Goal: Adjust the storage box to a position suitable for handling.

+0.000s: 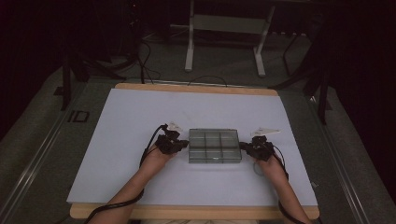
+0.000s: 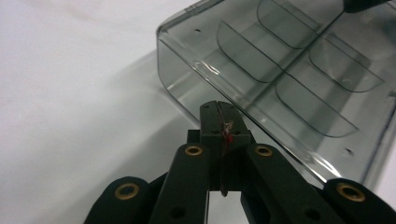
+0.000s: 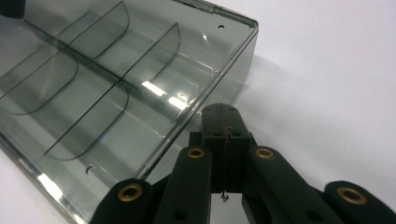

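A clear, smoke-tinted compartment box (image 1: pixel 215 146) is lying flat near the middle of the worktop (image 1: pixel 121 121), which is covered by a pale sheet, with a strip of wooden edge showing along the near and far sides. Inner dividers are splitting the box into a grid of compartments, and a closed transparent lid is covering them. The left gripper (image 1: pixel 183 144) is sitting at the box's left short side and the right gripper (image 1: pixel 243 147) at its right short side, so that the box is lying between the two; each is being carried by a hand whose forearm is entering from the near edge of the worktop, with a black cable trailing back from it. In the left gripper view, the left gripper (image 2: pixel 218 108) is showing its jaws pressed together with nothing between them, the tips lying against or just short of the box's (image 2: pixel 299 70) side wall; whether they are touching it cannot be told. In the right gripper view, the right gripper (image 3: pixel 226 111) is likewise showing its jaws pressed together and empty, the tips meeting the lower edge of the box's (image 3: pixel 107 79) end wall near one corner. Beyond the worktop, the legs of a white stand (image 1: pixel 224 35) are standing on the dim floor.
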The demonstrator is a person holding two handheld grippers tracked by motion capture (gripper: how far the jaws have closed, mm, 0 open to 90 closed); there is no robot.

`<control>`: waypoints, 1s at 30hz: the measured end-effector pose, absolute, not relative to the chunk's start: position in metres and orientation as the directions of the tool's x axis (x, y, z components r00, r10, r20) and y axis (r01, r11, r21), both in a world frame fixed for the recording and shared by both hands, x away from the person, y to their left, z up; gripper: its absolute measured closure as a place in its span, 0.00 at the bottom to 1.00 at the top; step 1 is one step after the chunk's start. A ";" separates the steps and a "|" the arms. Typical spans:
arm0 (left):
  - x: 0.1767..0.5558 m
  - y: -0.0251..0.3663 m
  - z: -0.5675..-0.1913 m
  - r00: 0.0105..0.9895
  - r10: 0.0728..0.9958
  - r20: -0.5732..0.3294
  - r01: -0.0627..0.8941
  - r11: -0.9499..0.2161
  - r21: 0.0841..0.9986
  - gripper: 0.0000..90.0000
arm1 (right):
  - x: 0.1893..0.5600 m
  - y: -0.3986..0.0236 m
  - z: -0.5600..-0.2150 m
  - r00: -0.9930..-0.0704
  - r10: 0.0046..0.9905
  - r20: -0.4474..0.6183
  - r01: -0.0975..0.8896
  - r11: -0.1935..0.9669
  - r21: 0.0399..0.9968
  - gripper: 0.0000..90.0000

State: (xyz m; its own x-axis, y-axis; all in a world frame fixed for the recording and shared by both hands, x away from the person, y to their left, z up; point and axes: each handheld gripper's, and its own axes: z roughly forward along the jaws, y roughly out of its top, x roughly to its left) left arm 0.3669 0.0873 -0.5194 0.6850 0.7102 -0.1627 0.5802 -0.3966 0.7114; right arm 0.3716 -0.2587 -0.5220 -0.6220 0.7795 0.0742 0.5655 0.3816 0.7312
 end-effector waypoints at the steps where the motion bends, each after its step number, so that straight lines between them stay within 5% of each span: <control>1: 0.364 0.087 -0.519 0.689 0.708 -0.157 0.575 -0.402 0.713 1.00 | 0.369 -0.259 -0.522 -0.623 0.779 0.071 0.564 0.384 0.731 1.00; 30: 0.308 0.096 -0.525 0.739 0.651 -0.172 0.542 -0.423 0.726 1.00 | 0.299 -0.264 -0.524 -0.667 0.740 0.088 0.540 0.398 0.742 1.00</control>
